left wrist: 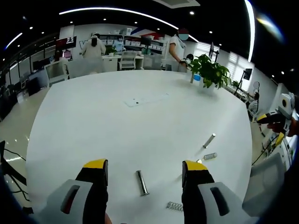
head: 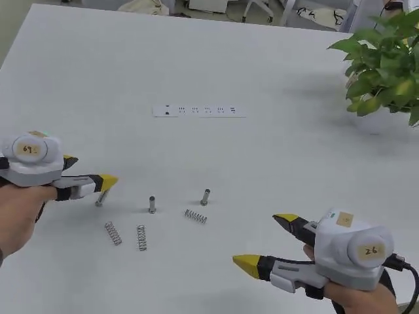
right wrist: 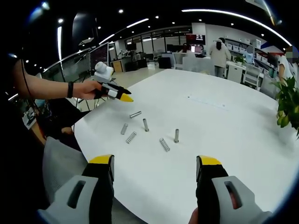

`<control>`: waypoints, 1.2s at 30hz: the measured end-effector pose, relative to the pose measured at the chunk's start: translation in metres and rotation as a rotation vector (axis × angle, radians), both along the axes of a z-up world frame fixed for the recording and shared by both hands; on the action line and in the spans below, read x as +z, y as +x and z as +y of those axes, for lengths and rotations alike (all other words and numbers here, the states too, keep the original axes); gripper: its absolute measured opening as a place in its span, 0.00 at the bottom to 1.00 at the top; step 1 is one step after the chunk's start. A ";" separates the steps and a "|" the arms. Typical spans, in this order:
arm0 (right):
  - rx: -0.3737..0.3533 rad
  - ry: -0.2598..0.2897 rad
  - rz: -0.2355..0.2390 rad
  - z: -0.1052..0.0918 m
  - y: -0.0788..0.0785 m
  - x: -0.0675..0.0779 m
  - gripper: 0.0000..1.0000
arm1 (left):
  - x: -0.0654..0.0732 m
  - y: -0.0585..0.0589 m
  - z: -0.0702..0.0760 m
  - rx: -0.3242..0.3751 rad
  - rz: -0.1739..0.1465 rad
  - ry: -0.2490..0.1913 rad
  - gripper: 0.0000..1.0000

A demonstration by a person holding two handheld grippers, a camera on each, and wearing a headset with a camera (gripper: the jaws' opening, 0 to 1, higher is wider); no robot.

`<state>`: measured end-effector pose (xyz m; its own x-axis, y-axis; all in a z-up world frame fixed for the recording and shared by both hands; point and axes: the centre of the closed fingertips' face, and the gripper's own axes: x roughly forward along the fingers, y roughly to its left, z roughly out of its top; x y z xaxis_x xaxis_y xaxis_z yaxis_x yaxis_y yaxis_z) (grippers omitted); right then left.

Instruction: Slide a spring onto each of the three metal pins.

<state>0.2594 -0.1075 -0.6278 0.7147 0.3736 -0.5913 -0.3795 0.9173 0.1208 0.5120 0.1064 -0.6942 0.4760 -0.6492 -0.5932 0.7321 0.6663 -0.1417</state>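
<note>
On the table (head: 275, 157) — pins (head: 152, 205), springs (head: 141, 237), power strip (head: 200, 111), plant (head: 386, 59); left gripper (head: 90, 170), right gripper (head: 265, 241) both wide.

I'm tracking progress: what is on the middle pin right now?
Nothing: the middle pin is bare along its whole length. Only where it meets the table is hidden.

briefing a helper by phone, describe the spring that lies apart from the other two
On the white table, find the flat power strip, then the three metal pins nearer the person. In the head view the spring lies beside the rightmost pin; the other two springs lie side by side further left.
</note>
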 end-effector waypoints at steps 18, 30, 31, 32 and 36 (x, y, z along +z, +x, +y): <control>0.004 -0.004 0.006 -0.002 0.003 -0.001 0.70 | -0.048 0.009 -0.002 0.061 0.076 0.056 0.42; -0.008 -0.015 0.025 -0.008 -0.004 -0.004 0.70 | -0.072 0.000 -0.011 0.064 0.120 0.076 0.25; -0.007 -0.014 0.026 -0.008 -0.004 -0.004 0.70 | -0.074 0.000 -0.011 0.064 0.122 0.078 0.25; -0.007 -0.015 0.027 -0.008 -0.004 -0.005 0.70 | -0.075 0.000 -0.012 0.065 0.122 0.078 0.24; -0.009 -0.017 0.030 -0.009 -0.005 -0.005 0.70 | -0.080 -0.002 -0.017 0.051 0.120 0.090 0.19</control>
